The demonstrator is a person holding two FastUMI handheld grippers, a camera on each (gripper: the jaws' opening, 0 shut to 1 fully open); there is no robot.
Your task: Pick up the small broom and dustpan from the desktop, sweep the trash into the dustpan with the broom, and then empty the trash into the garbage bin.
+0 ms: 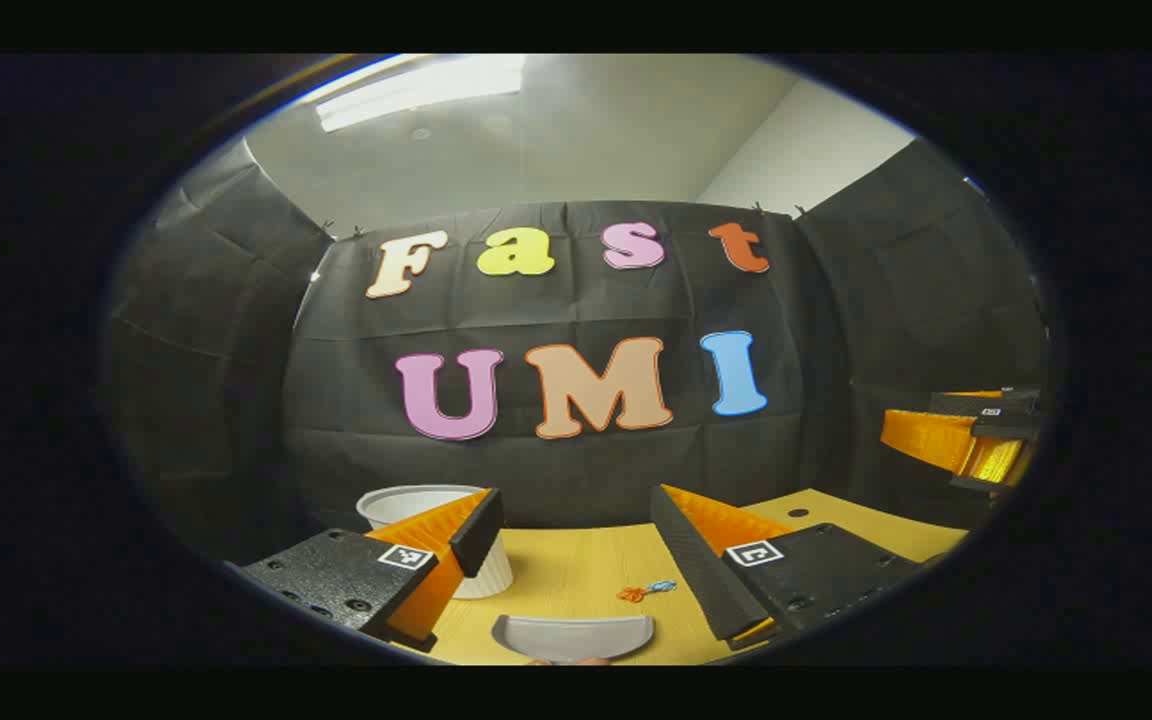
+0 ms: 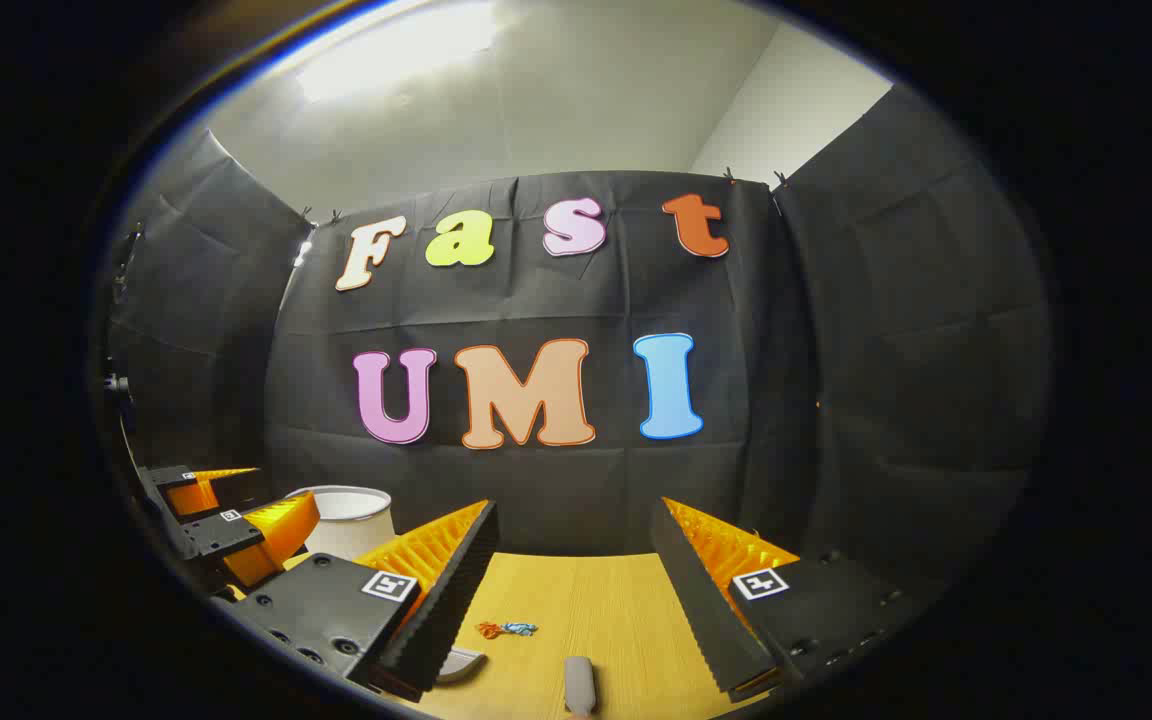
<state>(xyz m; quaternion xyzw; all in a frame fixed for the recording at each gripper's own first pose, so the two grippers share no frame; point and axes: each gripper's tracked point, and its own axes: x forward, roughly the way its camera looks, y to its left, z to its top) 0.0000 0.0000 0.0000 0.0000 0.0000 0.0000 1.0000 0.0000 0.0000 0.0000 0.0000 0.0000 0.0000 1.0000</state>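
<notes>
Both grippers, left gripper (image 1: 576,560) and right gripper (image 2: 571,590), are hovering level above the wood-grain tabletop (image 1: 576,580), ridged fingers spread wide and gripping nothing. A grey curved dustpan (image 1: 573,637) is lying at the near edge; orange-blue scrap trash (image 1: 646,591) is resting mid-tabletop. A ribbed white garbage bin (image 1: 416,505) is standing at the far left, and a grey broom handle (image 2: 579,685) is lying nearby.
</notes>
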